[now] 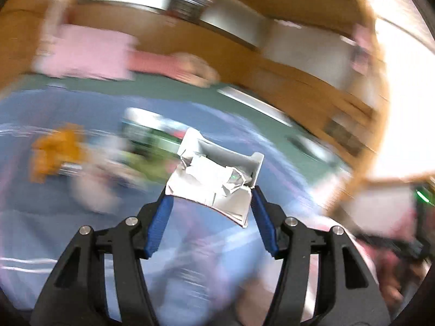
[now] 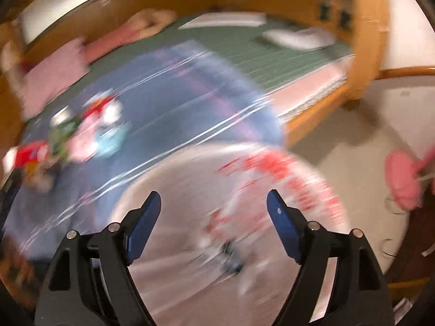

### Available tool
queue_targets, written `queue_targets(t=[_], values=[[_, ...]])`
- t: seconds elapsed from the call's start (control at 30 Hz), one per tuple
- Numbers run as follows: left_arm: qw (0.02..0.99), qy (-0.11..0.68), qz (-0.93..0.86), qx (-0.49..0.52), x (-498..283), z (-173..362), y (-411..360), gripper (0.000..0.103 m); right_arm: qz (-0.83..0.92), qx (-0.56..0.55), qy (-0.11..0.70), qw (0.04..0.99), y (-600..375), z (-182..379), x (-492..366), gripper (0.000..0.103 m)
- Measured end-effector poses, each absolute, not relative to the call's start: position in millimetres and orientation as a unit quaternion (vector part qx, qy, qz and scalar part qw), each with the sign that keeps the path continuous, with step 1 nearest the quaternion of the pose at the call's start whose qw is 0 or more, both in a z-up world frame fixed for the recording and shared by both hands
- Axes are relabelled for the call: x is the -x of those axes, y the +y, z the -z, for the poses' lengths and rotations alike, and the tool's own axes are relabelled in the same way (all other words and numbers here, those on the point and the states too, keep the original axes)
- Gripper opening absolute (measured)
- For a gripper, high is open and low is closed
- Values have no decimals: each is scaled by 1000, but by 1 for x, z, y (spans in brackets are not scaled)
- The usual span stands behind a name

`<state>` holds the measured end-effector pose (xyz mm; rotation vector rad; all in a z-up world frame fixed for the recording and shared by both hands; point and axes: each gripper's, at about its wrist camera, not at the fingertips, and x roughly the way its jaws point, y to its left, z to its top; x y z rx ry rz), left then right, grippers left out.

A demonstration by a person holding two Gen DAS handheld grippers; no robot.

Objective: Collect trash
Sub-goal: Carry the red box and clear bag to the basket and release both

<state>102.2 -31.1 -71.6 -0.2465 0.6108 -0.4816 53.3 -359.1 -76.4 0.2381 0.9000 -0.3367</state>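
Here left gripper [image 1: 209, 193] clamps a crumpled white carton [image 1: 214, 179] above the bed [image 1: 81, 233]; right gripper [image 2: 213, 201] gapes empty over a white bag [image 2: 176, 190]

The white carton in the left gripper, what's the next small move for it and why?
Probably carry the white carton over to the plastic bag and let go. The left gripper is shut on the carton, which is stuffed with crumpled paper, while the right gripper hangs open and empty over the bag. More litter lies blurred on the blue bedspread.
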Motion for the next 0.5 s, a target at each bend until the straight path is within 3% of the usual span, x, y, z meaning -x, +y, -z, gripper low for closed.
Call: queue_targets(t=[0.17, 0.2, 0.23, 0.3, 0.5], values=[[844, 348, 406, 42, -81, 75, -126, 63, 262, -132, 409, 864, -419, 74, -47, 79], [828, 358, 430, 20, -76, 79, -146, 67, 273, -134, 404, 862, -427, 75, -47, 79], [821, 362, 441, 6, -73, 81, -156, 78, 284, -133, 400, 861, -434, 78, -47, 80], [816, 365, 448, -23, -68, 87, -172, 91, 308, -121, 403, 853, -451, 90, -53, 80], [853, 361, 378, -9, -90, 88, -137, 93, 307, -120, 464, 822, -480, 145, -87, 80]])
